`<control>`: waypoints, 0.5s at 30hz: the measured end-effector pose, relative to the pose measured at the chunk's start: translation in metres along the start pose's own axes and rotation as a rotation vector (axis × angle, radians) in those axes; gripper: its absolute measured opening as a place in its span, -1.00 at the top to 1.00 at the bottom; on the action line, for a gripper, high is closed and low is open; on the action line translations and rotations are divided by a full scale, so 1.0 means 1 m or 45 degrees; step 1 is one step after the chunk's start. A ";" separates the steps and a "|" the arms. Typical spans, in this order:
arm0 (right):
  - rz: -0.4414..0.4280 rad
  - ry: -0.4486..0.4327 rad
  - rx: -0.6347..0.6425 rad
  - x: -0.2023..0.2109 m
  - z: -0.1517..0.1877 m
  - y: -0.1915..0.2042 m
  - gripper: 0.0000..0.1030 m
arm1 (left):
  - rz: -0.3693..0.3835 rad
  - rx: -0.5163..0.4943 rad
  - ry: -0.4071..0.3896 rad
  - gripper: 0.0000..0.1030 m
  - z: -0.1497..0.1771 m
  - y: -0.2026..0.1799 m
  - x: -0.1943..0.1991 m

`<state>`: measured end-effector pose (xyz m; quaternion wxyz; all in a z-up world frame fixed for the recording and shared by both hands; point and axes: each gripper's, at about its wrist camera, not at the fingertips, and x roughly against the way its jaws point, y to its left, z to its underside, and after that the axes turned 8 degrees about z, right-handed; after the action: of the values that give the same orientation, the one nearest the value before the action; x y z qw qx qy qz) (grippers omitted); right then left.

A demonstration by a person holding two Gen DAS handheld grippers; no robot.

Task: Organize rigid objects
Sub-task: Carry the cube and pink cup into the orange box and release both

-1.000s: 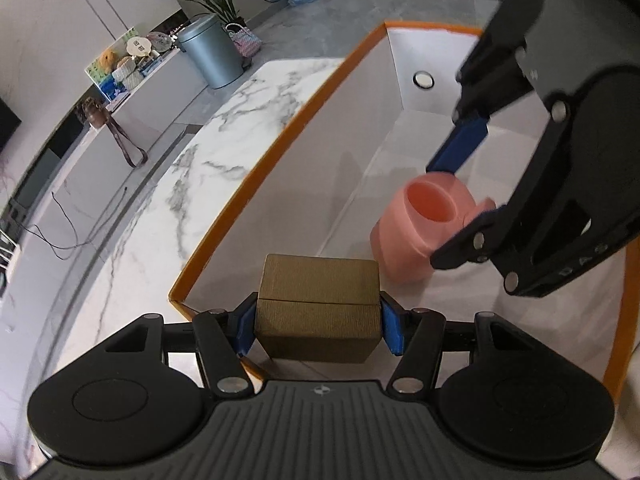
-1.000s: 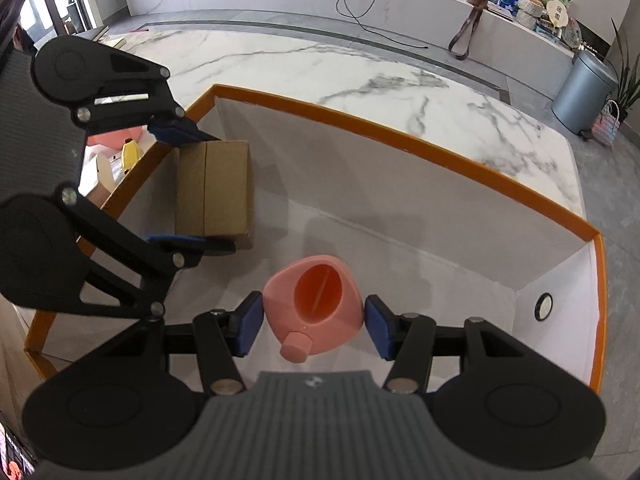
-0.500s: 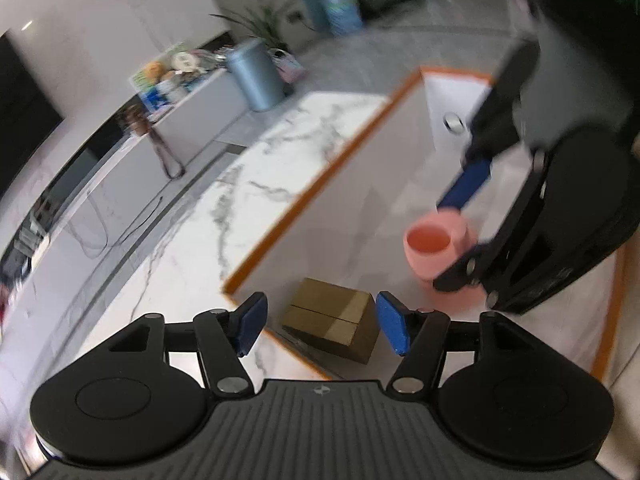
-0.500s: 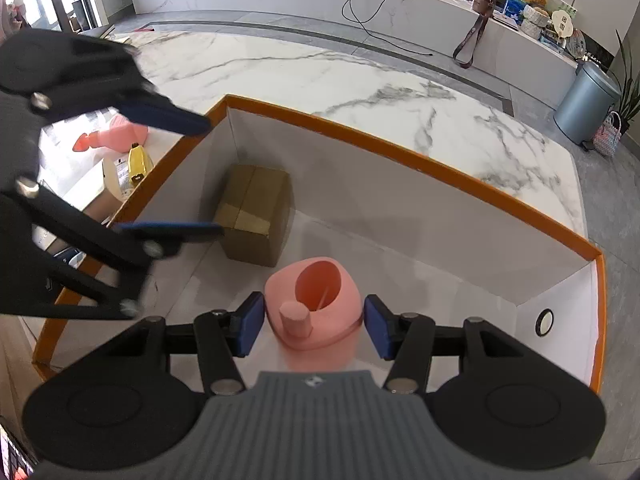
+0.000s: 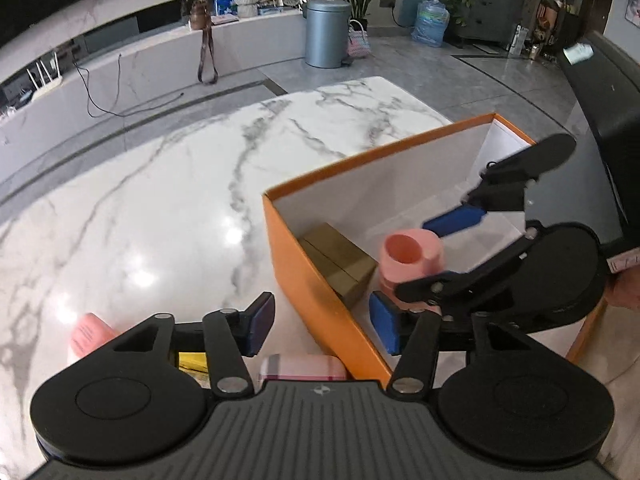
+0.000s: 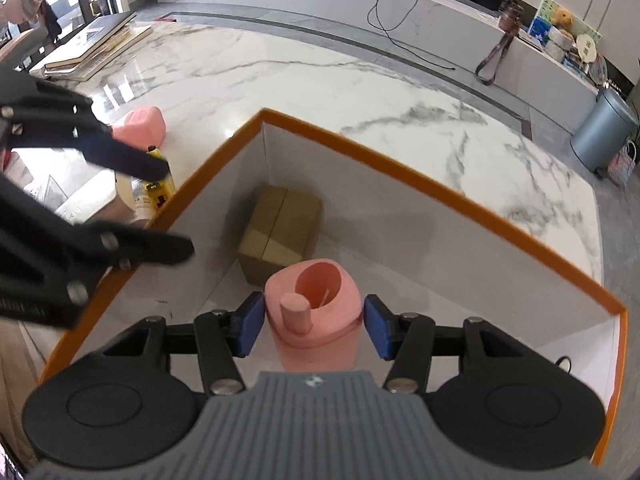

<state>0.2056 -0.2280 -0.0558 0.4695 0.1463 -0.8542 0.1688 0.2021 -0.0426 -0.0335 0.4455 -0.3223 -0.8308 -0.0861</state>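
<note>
White marble worktop, orange box: right claw brackets the pink bottle inside, pads barely parted. Cardboard box is already cornered. Left claw gapes empty, likely fetching the pink block next.

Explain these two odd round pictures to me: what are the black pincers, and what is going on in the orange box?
There is no robot here. A person holds a black pincer tool in each hand, and each tool carries a wide-angle camera looking along its blue-tipped jaws, so each picture is one tool's own view.

In the left tool's view, the left gripper is open and empty above the marble table, with a few small things lying below it.

In the right tool's view, the right gripper reaches into the orange box. A pink bottle stands between its jaws, with a small gap each side, so it looks let go. A brown carton sits in the box's corner.
</note>
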 end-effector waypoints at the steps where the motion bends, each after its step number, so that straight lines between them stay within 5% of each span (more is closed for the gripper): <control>1: -0.002 0.003 0.006 -0.001 -0.002 0.001 -0.07 | 0.008 0.004 0.001 -0.12 0.000 0.000 -0.001; 9: -0.006 0.011 0.075 -0.006 -0.007 0.006 -0.10 | 0.061 0.047 -0.001 0.18 0.004 -0.002 -0.008; 15: 0.015 0.038 0.072 -0.007 -0.004 0.001 -0.18 | 0.056 0.068 0.002 0.20 0.003 -0.002 -0.009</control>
<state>0.2119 -0.2246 -0.0593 0.4767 0.1519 -0.8429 0.1978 0.2024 -0.0469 -0.0420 0.4562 -0.3284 -0.8252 -0.0545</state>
